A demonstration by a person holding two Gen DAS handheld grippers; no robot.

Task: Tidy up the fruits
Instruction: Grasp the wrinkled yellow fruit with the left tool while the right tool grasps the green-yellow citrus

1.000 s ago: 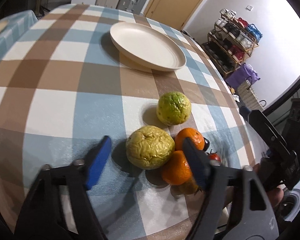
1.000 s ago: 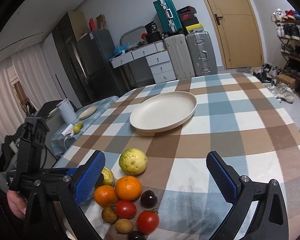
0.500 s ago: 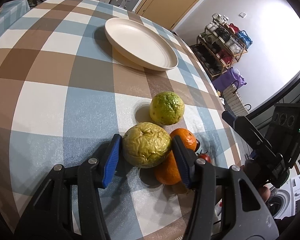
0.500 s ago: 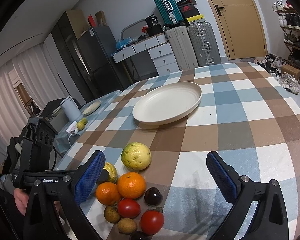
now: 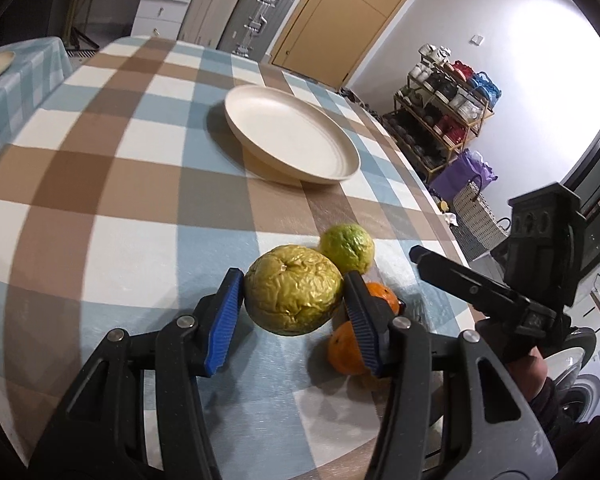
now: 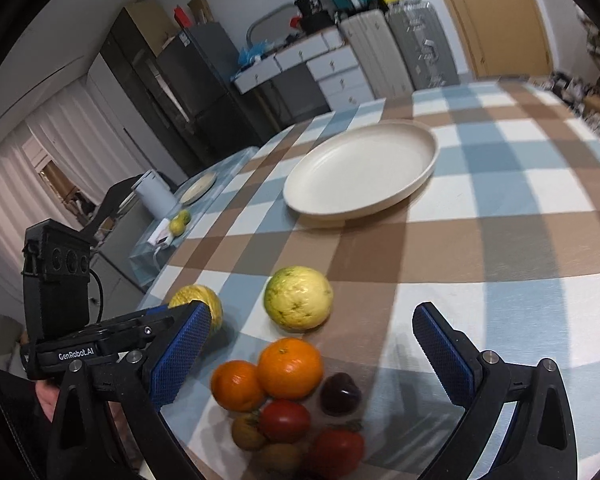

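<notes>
Gripping wrinkled fruit (image 5: 292, 294), left hand-held gripper (image 5: 293, 314) hides tomatoes (image 6: 336, 446)

A checked cloth (image 5: 132, 184) in blue, brown and white covers the desk, matt with a faint sheen. The cream plate (image 5: 332, 172) looks smooth and matt. The wrinkled yellow-green fruit (image 5: 292, 294) has deeply creased, leathery, slightly shiny skin; the green fruit (image 5: 346, 246) behind it is bumpy and dull. The oranges (image 6: 290, 368) have finely dimpled, glossy peel, and the tomatoes (image 6: 286, 420) are smooth and shiny. The left tool (image 5: 294, 320) is matt black plastic with ribbed blue rubbery pads (image 5: 226, 320) and bright metal rivets; the right tool (image 6: 312, 360) matches it, its pads knurled.
</notes>
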